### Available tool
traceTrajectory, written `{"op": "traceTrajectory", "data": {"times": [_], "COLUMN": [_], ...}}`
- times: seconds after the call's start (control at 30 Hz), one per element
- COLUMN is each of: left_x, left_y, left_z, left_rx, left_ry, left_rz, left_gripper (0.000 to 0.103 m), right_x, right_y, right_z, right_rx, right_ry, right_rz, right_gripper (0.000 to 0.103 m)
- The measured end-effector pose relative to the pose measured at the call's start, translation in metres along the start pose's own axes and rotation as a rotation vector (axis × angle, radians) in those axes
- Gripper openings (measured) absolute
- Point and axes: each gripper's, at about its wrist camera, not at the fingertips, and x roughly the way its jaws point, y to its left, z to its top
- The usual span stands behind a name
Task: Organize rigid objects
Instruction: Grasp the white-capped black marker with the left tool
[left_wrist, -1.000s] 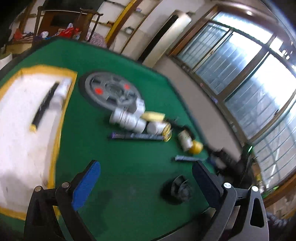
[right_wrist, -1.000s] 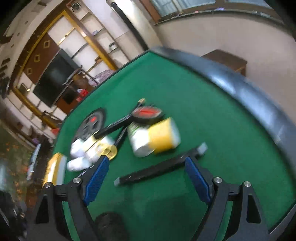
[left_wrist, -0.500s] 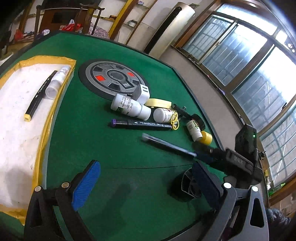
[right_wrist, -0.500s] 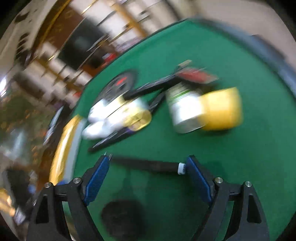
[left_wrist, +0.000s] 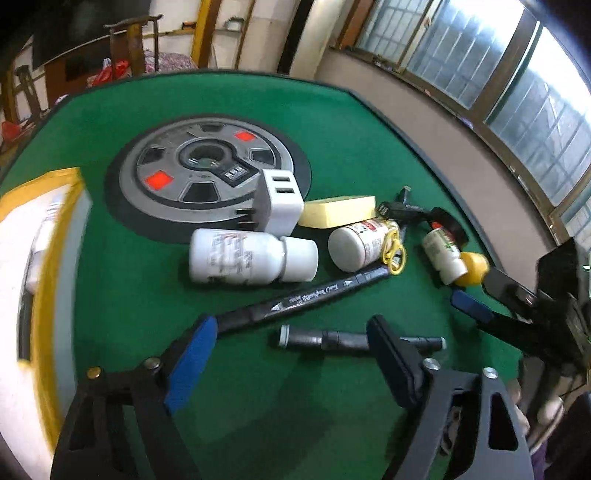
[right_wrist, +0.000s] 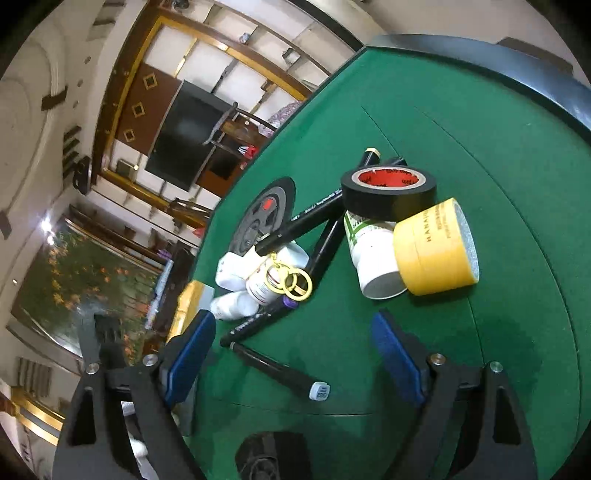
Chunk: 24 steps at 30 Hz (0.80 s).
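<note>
A dark grey pen (left_wrist: 325, 338) lies on the green table (left_wrist: 155, 295), just past my left gripper (left_wrist: 291, 328). The jaws are closing with nothing pressed between the pads, and the right fingertip covers part of the pen. Behind it are a black marker (left_wrist: 306, 295), a large white bottle (left_wrist: 251, 256), a small bottle (left_wrist: 364, 243) with yellow rings (left_wrist: 393, 253), a white charger (left_wrist: 279, 203) and a yellow block (left_wrist: 338, 210). My right gripper (right_wrist: 295, 321) stands open over the same pen (right_wrist: 277, 369), and one of its blue pads (left_wrist: 469, 306) shows in the left wrist view.
A yellow-rimmed white tray (left_wrist: 48, 258) sits at the left. A black tape roll (right_wrist: 388, 192), a yellow tape roll (right_wrist: 432, 247) and a white bottle (right_wrist: 369, 251) crowd the pile's far side. A grey disc (left_wrist: 207, 173) is set in the table. A black round object (right_wrist: 269, 458) lies near the front edge.
My left gripper has come forward and down toward the pile, and its jaws have narrowed. My right gripper has tipped downward, so the grey pen now lies slanted, low between its fingers.
</note>
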Motion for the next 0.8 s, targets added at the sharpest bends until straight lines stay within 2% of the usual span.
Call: {"op": "traceTrajectory", "data": {"times": [0.03, 0.1, 0.17, 0.23, 0.3, 0.33, 0.4, 0.5, 0.53, 0.57, 0.63, 0.73, 0.8], "left_x": [0.005, 0.007, 0.005, 0.001, -0.004, -0.004, -0.009, -0.031, -0.036, -0.037, -0.037, -0.033, -0.026], "left_y": [-0.004, -0.011, -0.024, -0.038, -0.048, -0.053, -0.058, -0.053, -0.048, -0.044, -0.029, -0.020, -0.029], "left_z": [0.002, 0.002, -0.004, -0.016, -0.027, -0.037, -0.047, -0.047, -0.042, -0.040, -0.031, -0.021, -0.013], "left_rx": [0.030, 0.067, 0.135, 0.195, 0.242, 0.267, 0.287, 0.296, 0.286, 0.274, 0.205, 0.109, 0.124], "left_ry": [-0.001, -0.003, -0.007, 0.022, 0.048, 0.089, 0.111, 0.040, 0.026, 0.024, 0.016, 0.005, 0.008], "left_rz": [0.032, 0.057, 0.104, 0.059, 0.044, 0.015, -0.017, -0.057, -0.074, -0.079, -0.085, -0.128, -0.134], "left_gripper": [0.082, 0.066, 0.035, 0.012, 0.012, 0.012, 0.012, 0.014, 0.023, 0.040, 0.057, 0.059, 0.059], "right_x": [0.002, 0.007, 0.007, 0.002, -0.002, -0.001, -0.001, -0.001, -0.001, -0.001, -0.001, -0.001, -0.001], "right_y": [0.002, 0.007, 0.008, 0.001, -0.001, -0.002, -0.002, -0.002, -0.002, -0.002, -0.002, -0.002, -0.002], "right_z": [0.000, -0.002, -0.002, -0.004, -0.003, -0.004, -0.004, -0.004, -0.003, -0.003, -0.004, -0.004, -0.004], "right_rx": [-0.013, -0.032, -0.036, -0.033, -0.032, -0.032, -0.032, -0.032, -0.032, -0.032, -0.033, -0.034, -0.035], "right_ry": [0.008, 0.025, 0.027, 0.025, 0.024, 0.025, 0.025, 0.024, 0.024, 0.025, 0.025, 0.026, 0.026], "right_rz": [-0.010, -0.019, -0.027, -0.021, -0.019, -0.020, -0.020, -0.020, -0.020, -0.020, -0.021, -0.023, -0.024], "right_gripper": [0.087, 0.087, 0.087, 0.087, 0.087, 0.087, 0.087, 0.087, 0.087, 0.087, 0.087, 0.087, 0.087]}}
